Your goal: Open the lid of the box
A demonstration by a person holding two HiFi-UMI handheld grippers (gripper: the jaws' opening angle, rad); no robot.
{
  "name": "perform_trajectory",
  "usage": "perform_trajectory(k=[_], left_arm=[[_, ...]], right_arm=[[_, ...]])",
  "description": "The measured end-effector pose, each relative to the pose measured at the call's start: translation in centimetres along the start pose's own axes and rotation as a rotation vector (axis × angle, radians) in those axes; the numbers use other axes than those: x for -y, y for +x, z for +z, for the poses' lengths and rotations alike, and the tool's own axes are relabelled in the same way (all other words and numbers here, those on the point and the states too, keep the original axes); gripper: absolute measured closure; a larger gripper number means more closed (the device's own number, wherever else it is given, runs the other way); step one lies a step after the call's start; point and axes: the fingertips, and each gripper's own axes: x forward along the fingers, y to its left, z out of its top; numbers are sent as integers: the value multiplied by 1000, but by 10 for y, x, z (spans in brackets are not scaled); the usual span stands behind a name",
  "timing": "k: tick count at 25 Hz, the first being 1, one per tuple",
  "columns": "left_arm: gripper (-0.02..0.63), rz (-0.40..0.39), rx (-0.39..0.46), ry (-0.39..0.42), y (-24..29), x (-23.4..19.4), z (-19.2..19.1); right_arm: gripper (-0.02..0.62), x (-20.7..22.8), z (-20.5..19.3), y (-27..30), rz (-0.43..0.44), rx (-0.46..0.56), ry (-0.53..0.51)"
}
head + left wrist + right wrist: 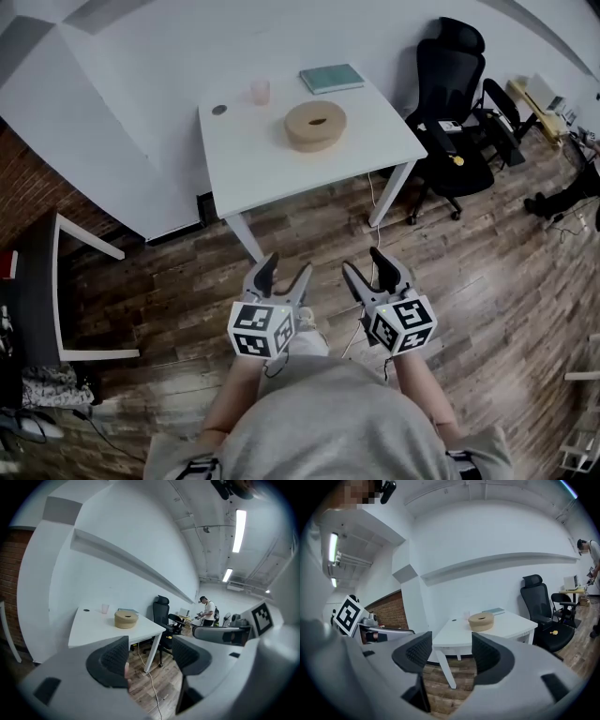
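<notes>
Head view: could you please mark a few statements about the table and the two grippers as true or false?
1. The round box sits on the white table. True.
2. The left gripper is clamped on the box. False: its jaws stand apart and empty, over the floor short of the table.
3. The right gripper is open with nothing between its jaws. True.
4. The green book lies on the floor. False: it lies on the table, beyond the box.
</notes>
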Motion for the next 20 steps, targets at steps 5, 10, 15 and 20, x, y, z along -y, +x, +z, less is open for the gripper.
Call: perform_trajectory(k=[5,10,15,20], left_arm=[[345,-4,-15,2,33,-36,18],[344,-2,-25,-2,60,-61,25],[342,-1,-40,-4,90,-89,35],[342,2,-47,-4,114,-112,43]], right_arm=[[334,12,15,46,-10,-11,-1],[333,21,18,80,-8,-31,-7],[330,35,26,120,-6,-40,-10],[328,46,34,156,-1,-43,-19]])
